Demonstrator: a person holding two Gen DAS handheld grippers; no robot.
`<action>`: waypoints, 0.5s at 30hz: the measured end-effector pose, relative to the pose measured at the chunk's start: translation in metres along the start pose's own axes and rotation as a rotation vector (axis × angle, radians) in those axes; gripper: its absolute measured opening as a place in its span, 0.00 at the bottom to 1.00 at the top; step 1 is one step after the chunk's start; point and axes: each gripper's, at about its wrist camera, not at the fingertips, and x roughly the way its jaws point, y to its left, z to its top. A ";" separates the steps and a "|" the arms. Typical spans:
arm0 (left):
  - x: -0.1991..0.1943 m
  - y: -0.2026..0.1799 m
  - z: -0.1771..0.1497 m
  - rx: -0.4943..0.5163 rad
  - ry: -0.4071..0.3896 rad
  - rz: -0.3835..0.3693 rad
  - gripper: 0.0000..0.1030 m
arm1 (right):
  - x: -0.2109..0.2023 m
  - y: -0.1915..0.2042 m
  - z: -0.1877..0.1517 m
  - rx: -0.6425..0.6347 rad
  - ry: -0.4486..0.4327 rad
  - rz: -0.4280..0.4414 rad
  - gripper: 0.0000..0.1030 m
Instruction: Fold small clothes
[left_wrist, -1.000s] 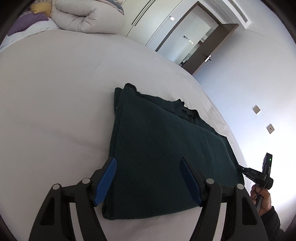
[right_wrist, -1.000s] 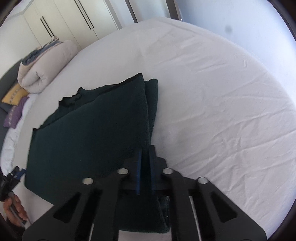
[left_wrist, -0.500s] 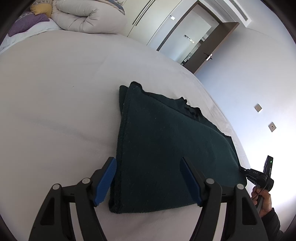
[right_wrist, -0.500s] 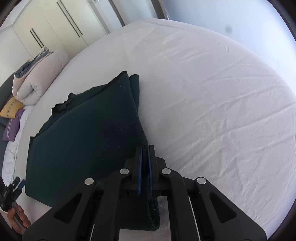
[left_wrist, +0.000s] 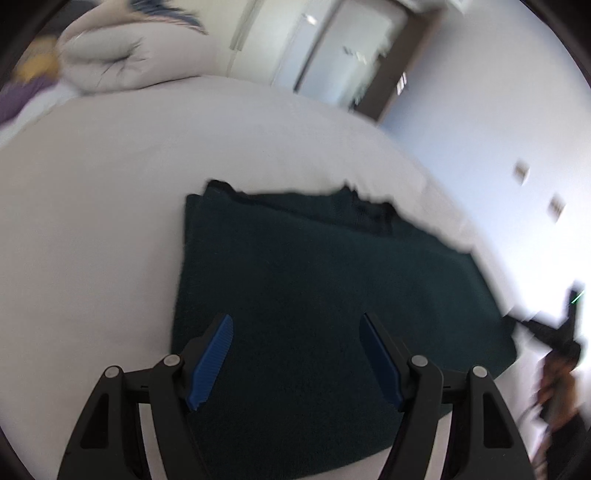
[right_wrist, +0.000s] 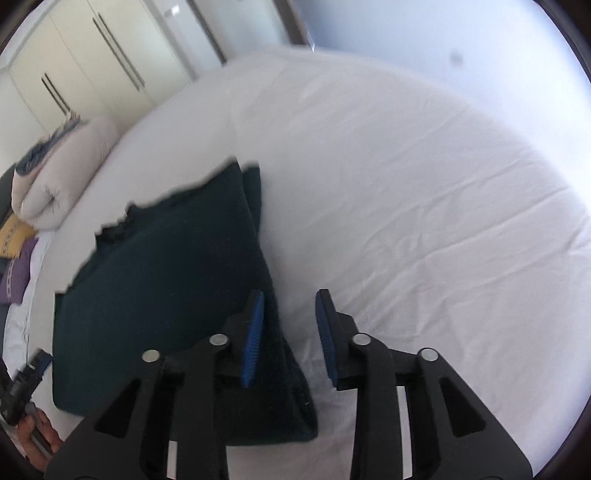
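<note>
The left tongs (left_wrist: 295, 354) stand wide apart in the lower middle of the left wrist view, both blue pads over the near part of the dark green garment (left_wrist: 332, 295) and gripping nothing. The right tongs (right_wrist: 288, 332) are also apart in the lower middle of the right wrist view; the left pad sits over the garment's (right_wrist: 159, 295) right edge and the other over bare sheet, with no cloth pinched between them.

The garment lies on the white bed (right_wrist: 424, 203), folded into a broad slab with doubled layers showing along its far edge and at the far corner near frame centre. Judging by that, at least one fold is done and the piece has been let go flat. What remains is probably a further fold to bring it down to a compact packet, or simply squaring up the ragged far edge; the left view is smeared with motion blur, so how neatly the layers line up cannot be told.

At the upper left of both frames a rolled pale duvet (right_wrist: 59, 173) rests beside a yellow cushion (right_wrist: 14, 232) and a purple one. Both cushions in the right wrist view carry dark marks that may be lettering, but they are too small to read. No brand or label shows on the garment or the tongs.
</note>
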 end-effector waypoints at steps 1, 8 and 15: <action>0.008 -0.007 -0.002 0.032 0.034 0.025 0.70 | -0.011 0.007 0.000 -0.003 -0.029 0.025 0.27; 0.035 -0.031 -0.014 0.161 0.100 0.181 0.71 | 0.003 0.089 -0.023 -0.021 0.157 0.508 0.27; 0.039 -0.032 -0.015 0.179 0.117 0.199 0.73 | 0.073 0.146 -0.080 -0.015 0.447 0.604 0.27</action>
